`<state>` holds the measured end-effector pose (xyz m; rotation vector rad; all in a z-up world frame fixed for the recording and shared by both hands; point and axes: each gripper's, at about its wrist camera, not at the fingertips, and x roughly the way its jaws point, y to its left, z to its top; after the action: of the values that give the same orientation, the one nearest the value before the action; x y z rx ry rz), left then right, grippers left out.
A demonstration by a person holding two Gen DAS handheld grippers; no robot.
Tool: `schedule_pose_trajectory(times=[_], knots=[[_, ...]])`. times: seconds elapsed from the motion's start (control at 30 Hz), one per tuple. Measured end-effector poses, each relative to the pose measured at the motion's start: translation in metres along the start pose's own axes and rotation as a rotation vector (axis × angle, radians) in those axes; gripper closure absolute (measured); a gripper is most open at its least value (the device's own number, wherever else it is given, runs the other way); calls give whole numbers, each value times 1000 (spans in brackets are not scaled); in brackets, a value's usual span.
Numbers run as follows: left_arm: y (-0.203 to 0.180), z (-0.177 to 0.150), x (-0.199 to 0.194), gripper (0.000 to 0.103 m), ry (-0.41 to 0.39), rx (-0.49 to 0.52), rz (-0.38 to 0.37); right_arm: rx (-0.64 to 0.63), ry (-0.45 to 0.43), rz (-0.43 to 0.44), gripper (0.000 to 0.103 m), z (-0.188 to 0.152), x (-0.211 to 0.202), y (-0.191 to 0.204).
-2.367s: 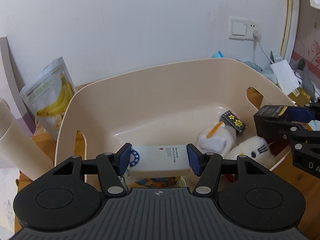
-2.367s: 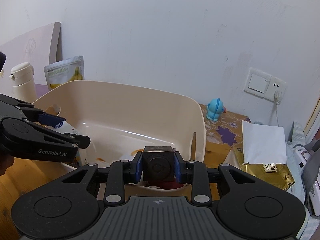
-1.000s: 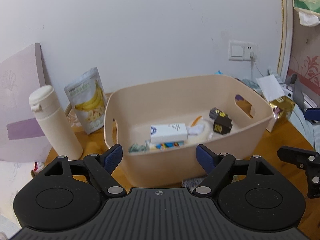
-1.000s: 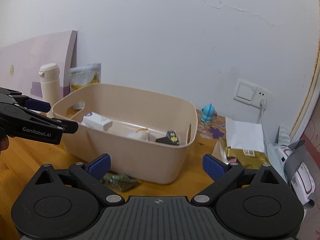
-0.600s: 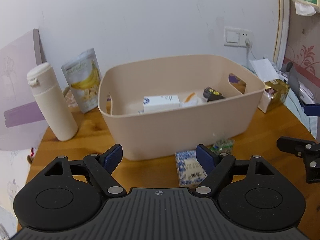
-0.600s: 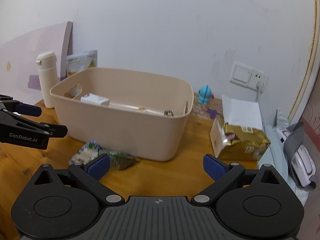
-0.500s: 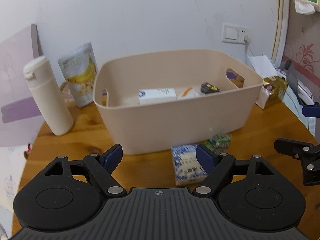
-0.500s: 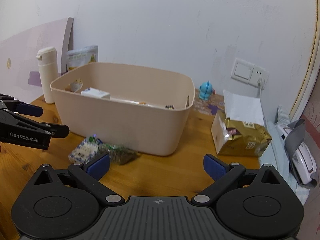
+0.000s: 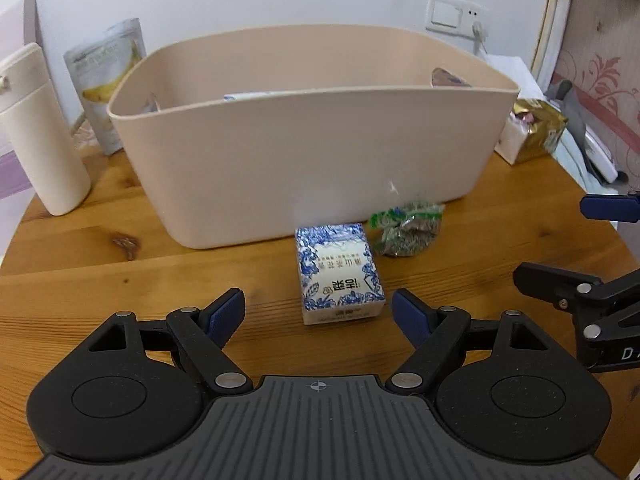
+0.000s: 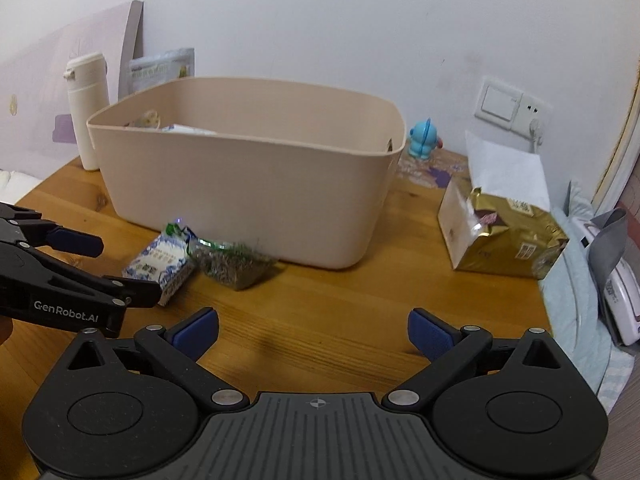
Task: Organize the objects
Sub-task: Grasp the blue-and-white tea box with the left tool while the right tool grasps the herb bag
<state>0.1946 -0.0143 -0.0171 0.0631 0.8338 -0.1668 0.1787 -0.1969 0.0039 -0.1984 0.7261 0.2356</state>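
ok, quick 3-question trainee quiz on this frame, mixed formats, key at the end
1. True or false: the left gripper is shut on the blue-and-white box.
2. Multiple choice: the green packet lies A) inside the beige bin, B) on the table in front of the bin, C) in the right gripper.
3. Fill in: the white bottle stands ___ the bin, on the table.

Key: 1 false, both grippers are open and the box lies on the table just ahead of the left one. 2 B. 3 beside.
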Motion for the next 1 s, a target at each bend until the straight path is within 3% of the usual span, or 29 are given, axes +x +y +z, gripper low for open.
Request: schedule_pose_trajectory(times=[0.37, 0.63, 1.0], knots=[[7, 3, 19, 21, 4, -38, 3, -1, 54, 30, 0, -3, 31, 10], [11, 10, 29, 21, 4, -13, 24, -9, 66, 58, 0, 3, 51, 23], [29, 15, 37, 34, -7, -35, 50, 19, 53, 70, 3, 8, 75, 32]])
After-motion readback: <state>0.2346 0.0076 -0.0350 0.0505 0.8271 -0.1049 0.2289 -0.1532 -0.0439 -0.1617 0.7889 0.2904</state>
